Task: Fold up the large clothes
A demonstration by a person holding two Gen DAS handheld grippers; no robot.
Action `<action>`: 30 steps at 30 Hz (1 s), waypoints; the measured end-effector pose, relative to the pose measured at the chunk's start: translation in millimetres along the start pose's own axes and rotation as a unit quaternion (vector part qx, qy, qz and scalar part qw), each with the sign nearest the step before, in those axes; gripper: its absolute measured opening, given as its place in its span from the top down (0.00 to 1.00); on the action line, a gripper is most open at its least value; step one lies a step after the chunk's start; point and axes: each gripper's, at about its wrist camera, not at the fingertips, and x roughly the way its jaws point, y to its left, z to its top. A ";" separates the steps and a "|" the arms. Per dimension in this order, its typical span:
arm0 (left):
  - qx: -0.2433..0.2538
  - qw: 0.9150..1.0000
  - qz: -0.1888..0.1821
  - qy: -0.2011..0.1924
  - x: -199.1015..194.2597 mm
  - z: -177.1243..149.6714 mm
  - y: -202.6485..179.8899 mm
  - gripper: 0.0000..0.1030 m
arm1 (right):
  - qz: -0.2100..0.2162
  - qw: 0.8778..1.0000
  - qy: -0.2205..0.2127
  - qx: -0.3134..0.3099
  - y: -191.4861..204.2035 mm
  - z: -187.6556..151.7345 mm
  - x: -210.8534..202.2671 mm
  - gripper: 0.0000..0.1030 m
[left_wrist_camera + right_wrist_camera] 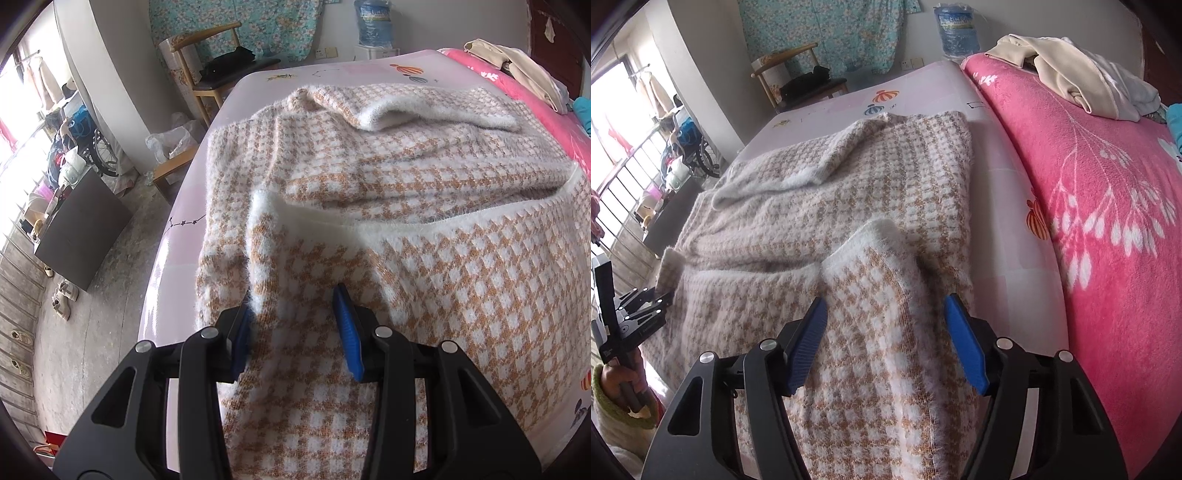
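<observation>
A fuzzy tan-and-white houndstooth sweater (369,177) lies spread on the bed, with a sleeve folded across its far part. My left gripper (292,293) is at its near left edge, the blue pads closed on a raised fold of the knit. In the right wrist view the same sweater (812,206) fills the middle. My right gripper (886,301) stands open astride a raised white-edged fold, its pads (964,343) beside the fabric without pinching it. The left gripper (646,310) shows at the far left, held by a hand in a green cuff (617,380).
The pale pink sheet (1004,229) lies under the sweater. A bright pink blanket (1108,206) covers the bed's right side and carries a pile of cream clothes (1067,74). Past the bed's left edge are a wooden chair (207,74), a dark cabinet (81,229) and shoes.
</observation>
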 end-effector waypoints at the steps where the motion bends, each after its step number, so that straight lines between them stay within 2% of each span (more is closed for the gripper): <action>1: 0.000 1.000 0.000 0.000 0.1 0.1 -0.3 0.61 | 0.000 1.000 0.001 0.000 0.3 -0.4 0.1 0.37; 24: 0.000 1.000 0.001 0.000 0.6 0.7 -0.8 0.61 | -0.016 1.000 0.019 -0.019 6.7 -6.0 4.1 0.37; 27: -0.001 1.000 0.000 0.000 0.3 0.1 -0.7 0.61 | -0.020 0.999 0.018 -0.023 7.1 -3.2 6.7 0.40; 30: -0.002 1.000 -0.002 0.000 0.5 0.3 -0.7 0.61 | -0.023 0.999 0.017 -0.024 7.2 3.3 13.2 0.48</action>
